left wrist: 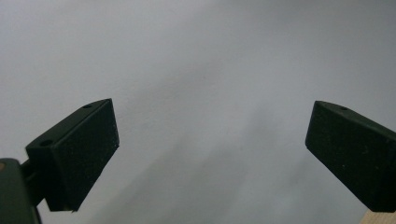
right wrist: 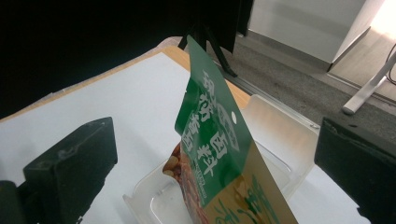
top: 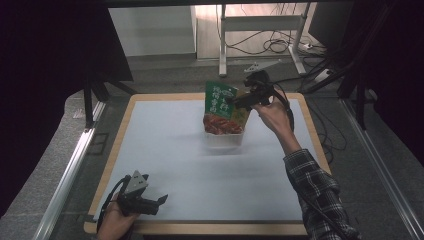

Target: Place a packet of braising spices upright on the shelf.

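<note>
A green and red snack pouch [top: 222, 107] stands upright in a clear plastic container [top: 225, 139] at the back middle of the white table top [top: 165, 150]. My right gripper [top: 236, 103] reaches the pouch's upper right edge from the right. In the right gripper view the pouch [right wrist: 215, 140] rises between the wide jaws of that gripper [right wrist: 215, 161], neither pad pressing on it, with the container [right wrist: 280, 135] behind and below. My left gripper [top: 161, 202] rests low at the front left, open, its jaws [left wrist: 210, 140] spread over bare white surface.
The table's wooden rim [top: 120, 130] frames the white sheet. A metal rail [top: 70, 170] runs along the floor at the left. Behind the table stand a desk frame [top: 260, 30] and loose cables [top: 275, 46]. Dark curtains hang at both sides.
</note>
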A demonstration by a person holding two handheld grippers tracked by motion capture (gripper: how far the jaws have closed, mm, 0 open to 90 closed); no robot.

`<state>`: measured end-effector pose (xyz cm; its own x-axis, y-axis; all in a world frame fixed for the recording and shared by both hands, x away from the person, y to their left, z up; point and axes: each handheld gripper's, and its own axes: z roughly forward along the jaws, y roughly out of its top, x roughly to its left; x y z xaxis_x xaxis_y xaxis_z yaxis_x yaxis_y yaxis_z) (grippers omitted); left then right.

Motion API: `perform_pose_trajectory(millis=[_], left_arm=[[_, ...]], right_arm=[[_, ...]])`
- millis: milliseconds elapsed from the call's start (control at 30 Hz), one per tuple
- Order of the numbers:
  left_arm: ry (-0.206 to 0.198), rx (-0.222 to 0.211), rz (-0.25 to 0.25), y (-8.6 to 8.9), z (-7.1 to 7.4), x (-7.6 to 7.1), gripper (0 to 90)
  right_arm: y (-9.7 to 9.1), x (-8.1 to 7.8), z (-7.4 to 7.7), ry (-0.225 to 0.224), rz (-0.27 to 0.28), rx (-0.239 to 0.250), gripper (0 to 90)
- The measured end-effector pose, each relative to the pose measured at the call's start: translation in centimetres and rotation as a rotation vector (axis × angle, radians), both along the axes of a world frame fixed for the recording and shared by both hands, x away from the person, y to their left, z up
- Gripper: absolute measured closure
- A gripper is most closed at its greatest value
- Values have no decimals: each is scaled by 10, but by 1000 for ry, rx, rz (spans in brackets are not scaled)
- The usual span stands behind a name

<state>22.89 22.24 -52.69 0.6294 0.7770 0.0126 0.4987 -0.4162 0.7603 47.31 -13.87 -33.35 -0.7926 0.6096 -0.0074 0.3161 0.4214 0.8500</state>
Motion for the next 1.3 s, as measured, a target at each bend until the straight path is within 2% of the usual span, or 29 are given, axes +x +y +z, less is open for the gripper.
perform_pose_trajectory(millis=[267,533,1000,1300], left_arm=[[1,2,0,0,0,0,26],[1,6,1,-1,0,0,26],[0,9,2,-1,0,0,26],[1,10,2,-2,0,0,26]], right_arm=[[-9,-6,-3,12,-8,3,0],[-15,-14,-8,12,1,-33,0],[-29,-25,-17,20,-7,-28,0],[-39,-39,-20,16,-8,-29,0]])
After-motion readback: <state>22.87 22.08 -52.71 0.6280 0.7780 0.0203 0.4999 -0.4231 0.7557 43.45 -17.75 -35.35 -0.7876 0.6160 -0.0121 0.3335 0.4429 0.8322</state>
